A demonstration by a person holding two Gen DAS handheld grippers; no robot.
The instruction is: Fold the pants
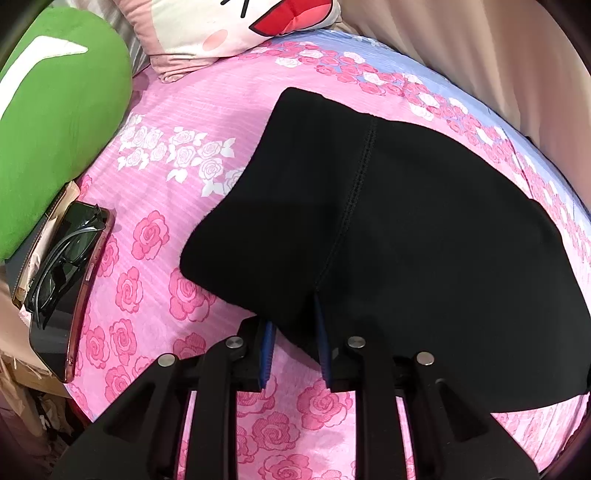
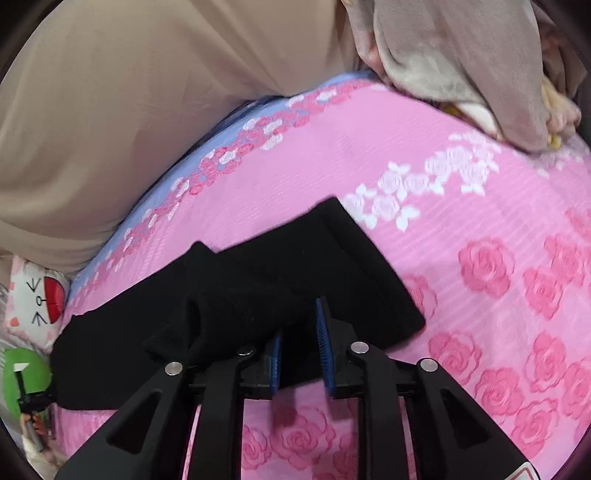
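Black pants (image 1: 406, 221) lie spread on a pink rose-print bedsheet (image 1: 192, 103), a stitched seam running down their middle. My left gripper (image 1: 293, 310) is at their near edge, blue pads pinching a fold of the black fabric by the seam's lower end. In the right wrist view the narrower end of the pants (image 2: 295, 258) lies bunched and partly doubled over. My right gripper (image 2: 299, 315) has its blue pads closed on that bunched fabric, which humps up to the left of the jaws. The fingertips of both grippers are buried in cloth.
A green cushion (image 1: 55, 129) and a cartoon pillow (image 1: 240, 26) sit at the head of the bed. A phone with sunglasses on it (image 1: 70, 266) lies at the left bed edge. A beige curtain (image 2: 110, 110) runs along the far side, with crumpled beige cloth (image 2: 461, 55) beyond.
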